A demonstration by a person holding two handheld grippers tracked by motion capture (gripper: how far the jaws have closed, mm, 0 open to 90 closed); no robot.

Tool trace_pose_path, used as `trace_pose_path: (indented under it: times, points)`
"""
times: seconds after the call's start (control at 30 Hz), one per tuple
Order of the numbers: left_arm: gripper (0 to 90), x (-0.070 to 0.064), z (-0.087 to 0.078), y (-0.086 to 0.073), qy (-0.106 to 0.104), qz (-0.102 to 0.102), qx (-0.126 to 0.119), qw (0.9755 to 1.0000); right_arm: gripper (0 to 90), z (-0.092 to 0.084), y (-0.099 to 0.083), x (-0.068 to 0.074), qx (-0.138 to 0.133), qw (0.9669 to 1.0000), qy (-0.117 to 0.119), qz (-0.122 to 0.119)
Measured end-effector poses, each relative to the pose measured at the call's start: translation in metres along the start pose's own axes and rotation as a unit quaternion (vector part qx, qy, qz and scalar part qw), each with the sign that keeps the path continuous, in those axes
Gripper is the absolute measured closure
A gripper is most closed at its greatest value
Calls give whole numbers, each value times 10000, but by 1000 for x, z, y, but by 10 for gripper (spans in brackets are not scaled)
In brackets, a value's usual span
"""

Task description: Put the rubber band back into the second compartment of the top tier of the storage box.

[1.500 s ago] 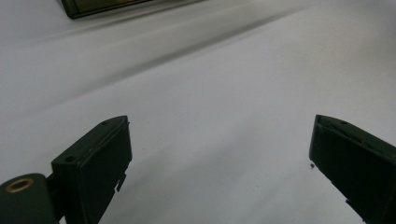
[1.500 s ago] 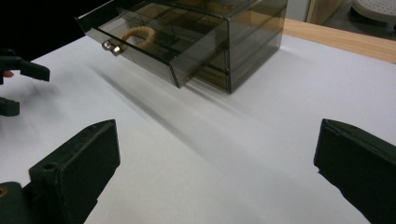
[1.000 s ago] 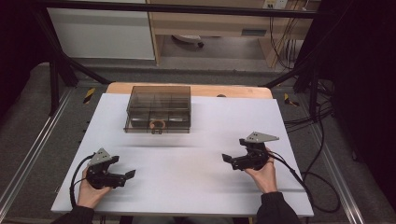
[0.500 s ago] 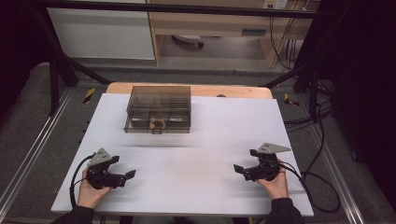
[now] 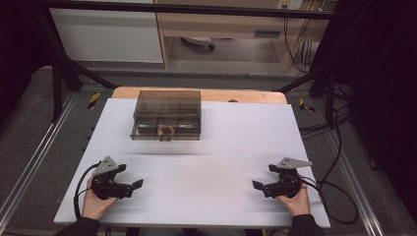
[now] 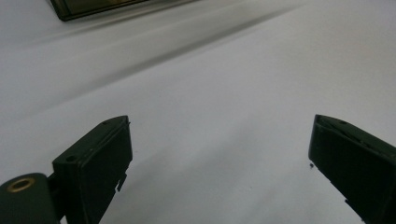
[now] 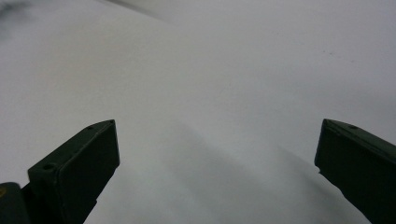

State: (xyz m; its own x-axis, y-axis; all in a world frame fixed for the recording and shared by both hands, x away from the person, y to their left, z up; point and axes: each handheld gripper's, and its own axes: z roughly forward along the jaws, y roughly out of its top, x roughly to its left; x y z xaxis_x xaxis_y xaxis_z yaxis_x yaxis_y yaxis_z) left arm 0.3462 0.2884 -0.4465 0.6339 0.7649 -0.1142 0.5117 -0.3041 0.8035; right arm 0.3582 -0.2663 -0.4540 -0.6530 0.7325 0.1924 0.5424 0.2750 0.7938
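Two sets of tongs rest low at the near edge of the white tabletop (image 5: 216, 147), one in each of the person's hands, and we see them well apart from each other at opposite sides. We find the left tongs (image 5: 136, 184) at the near left, pointing toward the middle of the tabletop, with a grey three-cornered plate on top and a black cable looping down past the left hand (image 5: 94, 204). In the left gripper view, the left tongs (image 6: 219, 158) stand wide apart, with bare white surface between the two black jaws and nothing held. We find the right tongs (image 5: 257, 185) at the near right, pointing inward toward the left, also topped by a grey plate, with the right hand (image 5: 294, 201) behind them and a cable trailing off to the right side. In the right gripper view, the right tongs (image 7: 217, 161) are likewise spread wide over plain white surface, gripping nothing. At the far side of the tabletop, left of centre, we see a smoky transparent box (image 5: 167, 115) divided into compartments, with its lid down; a small tan ring-shaped item (image 5: 167, 130) shows through its front, though we cannot tell which compartment holds it. A dark corner of that box (image 6: 88, 8) shows at the top of the left gripper view. Both sets of tongs sit far from the box, with open tabletop between.
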Motion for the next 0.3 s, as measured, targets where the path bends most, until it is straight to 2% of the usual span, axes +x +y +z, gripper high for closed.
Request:
trace_pose_path:
  times: [0.3]
  points:
    - [54, 0, 0, 0, 8, 8, 15, 10000, 7, 1, 0, -1, -3, 10000, -14, -25]
